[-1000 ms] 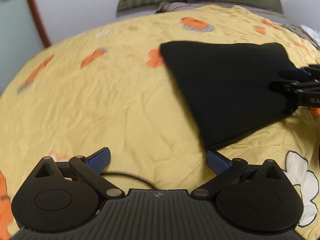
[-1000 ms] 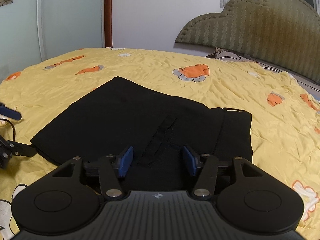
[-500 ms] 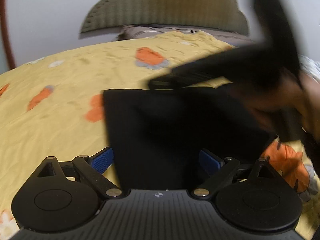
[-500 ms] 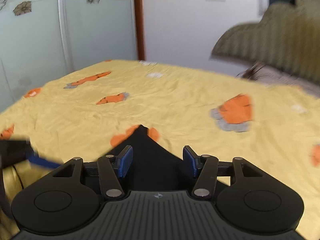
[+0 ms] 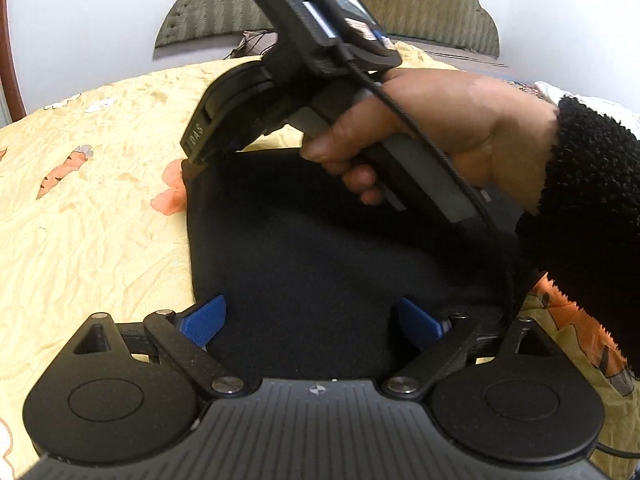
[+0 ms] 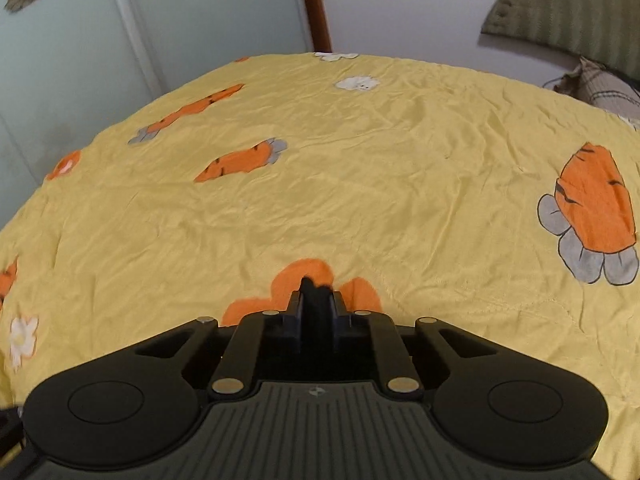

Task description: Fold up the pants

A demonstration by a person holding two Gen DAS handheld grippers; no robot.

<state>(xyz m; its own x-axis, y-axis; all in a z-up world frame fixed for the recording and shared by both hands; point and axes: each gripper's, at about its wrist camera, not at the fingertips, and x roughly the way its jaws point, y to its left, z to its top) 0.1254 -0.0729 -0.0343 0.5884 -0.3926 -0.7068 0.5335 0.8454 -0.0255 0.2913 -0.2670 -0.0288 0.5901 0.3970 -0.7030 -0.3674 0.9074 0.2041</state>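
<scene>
While 1 black pants [image 5: 304, 248] lies on bedspread [image 6: 360, 160], R gripper [image 6: 316, 300] jaws just closed on its corner; L gripper [image 5: 312, 318] jaws open.

We are counting one pair of black pants [image 5: 304, 248], two grippers, left gripper [image 5: 310, 322] and right gripper [image 6: 317, 304], one hand [image 5: 440, 132], one yellow bedspread [image 6: 360, 184].

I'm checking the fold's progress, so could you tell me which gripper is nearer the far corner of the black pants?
Right. The right gripper, its jaws having just closed, pinches that corner; the left gripper hangs open at the pants' near edge.
</scene>
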